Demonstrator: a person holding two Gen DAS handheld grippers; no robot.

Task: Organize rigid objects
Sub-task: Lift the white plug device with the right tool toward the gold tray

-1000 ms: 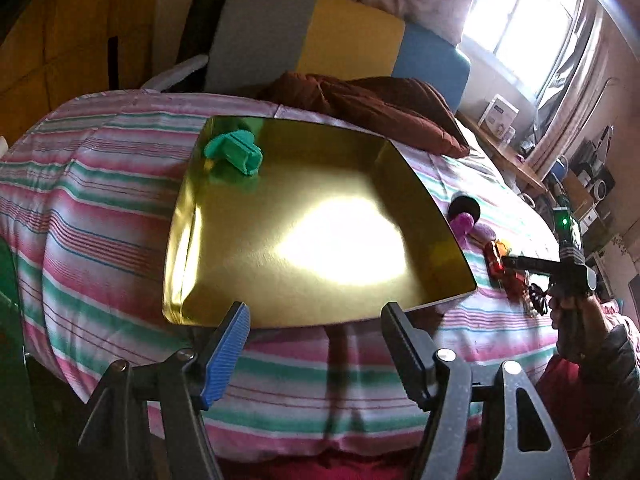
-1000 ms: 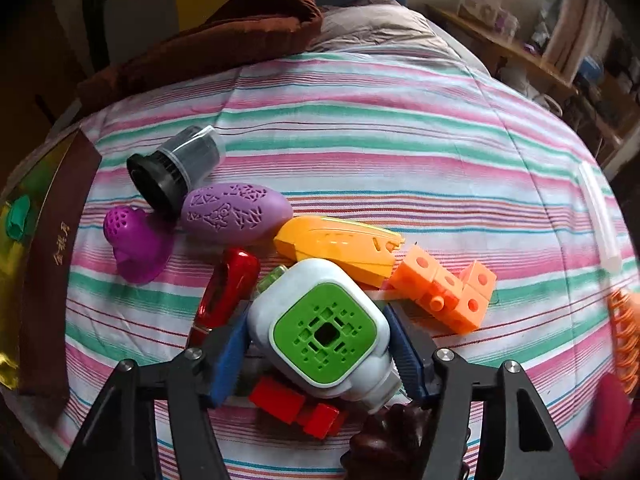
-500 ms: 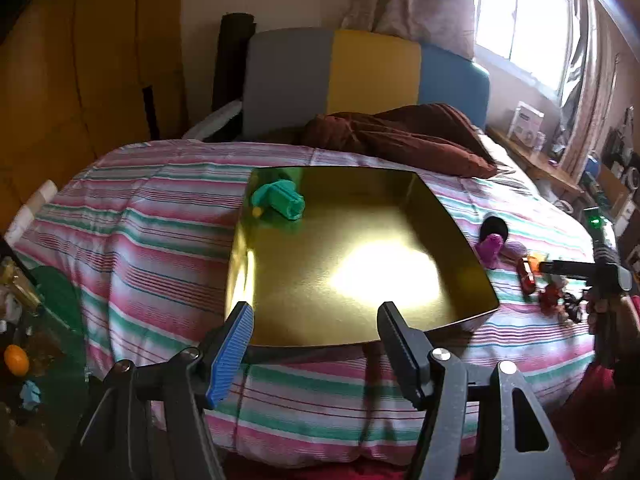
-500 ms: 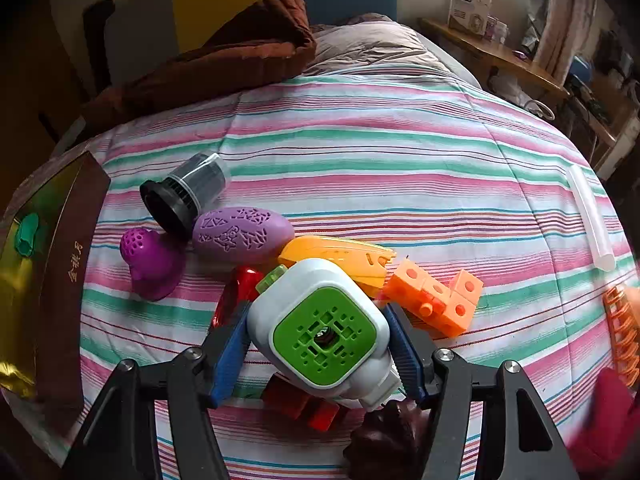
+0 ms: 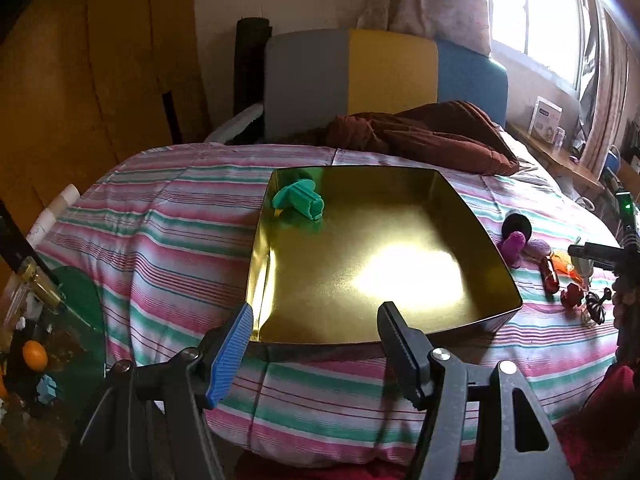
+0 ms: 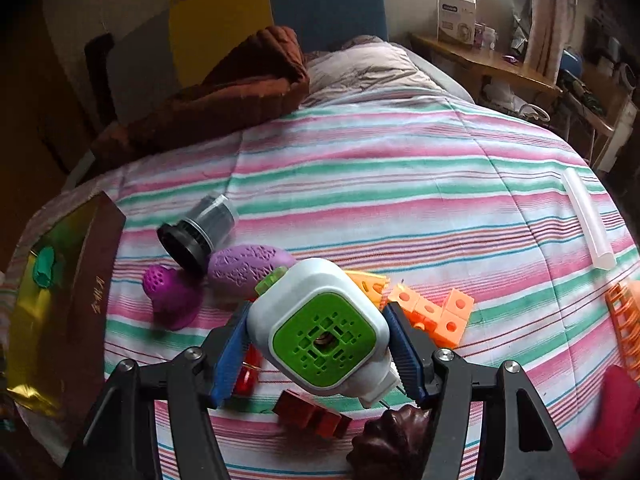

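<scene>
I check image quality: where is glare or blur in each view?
Left wrist view: strong white glare on the gold tray floor; the window is blown out. Right wrist view: no glare; the white-green toy in the right tool is sharp, edges dark and bent.

Brown blanket [image 5: 432, 136] on the striped bedspread [image 5: 168, 216].

So the white toy with the green perforated face [image 6: 324, 336] is pinched in the right hand-held gripper [image 6: 316, 344], lifted off the striped bed [image 6: 400, 184] and tilted. Under and around it on the bedspread: purple egg-shaped piece [image 6: 250, 266], magenta perforated knob [image 6: 170, 296], black-and-clear cup [image 6: 198, 228] on its side, orange blocks [image 6: 438, 312], red brick [image 6: 312, 414]. Gold tray [image 5: 472, 216] sits to the left with one teal piece [image 5: 300, 200] in its far left corner.
</scene>
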